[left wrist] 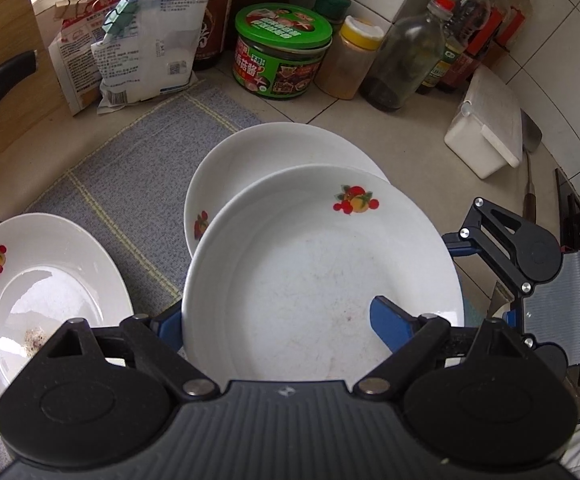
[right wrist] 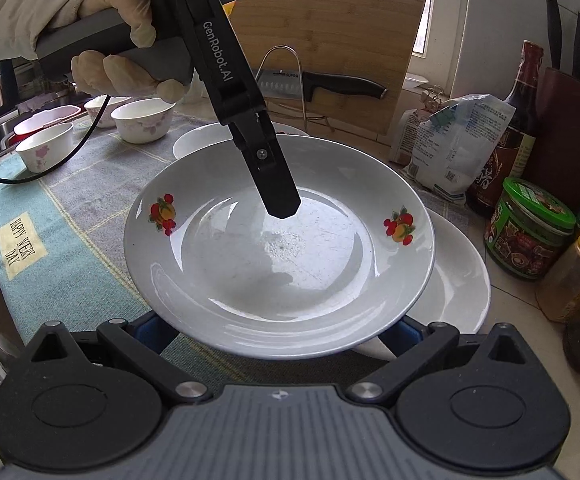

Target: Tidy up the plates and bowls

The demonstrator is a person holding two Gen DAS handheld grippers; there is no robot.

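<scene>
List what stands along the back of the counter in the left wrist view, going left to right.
White food bags → dark bottle → green-lidded jar → yellow-capped spice jar → red-capped glass bottle → white lidded box.

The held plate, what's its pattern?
White plate with red-and-orange fruit motifs; clearest from the right wrist.

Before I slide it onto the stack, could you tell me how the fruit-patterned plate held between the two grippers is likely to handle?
The plate looks like glazed ceramic, so probably rigid and breakable if dropped. Its glossy rim may slip in the left gripper, which grips only one edge. It hangs over another plate, so a careless drop could chip both.
</scene>
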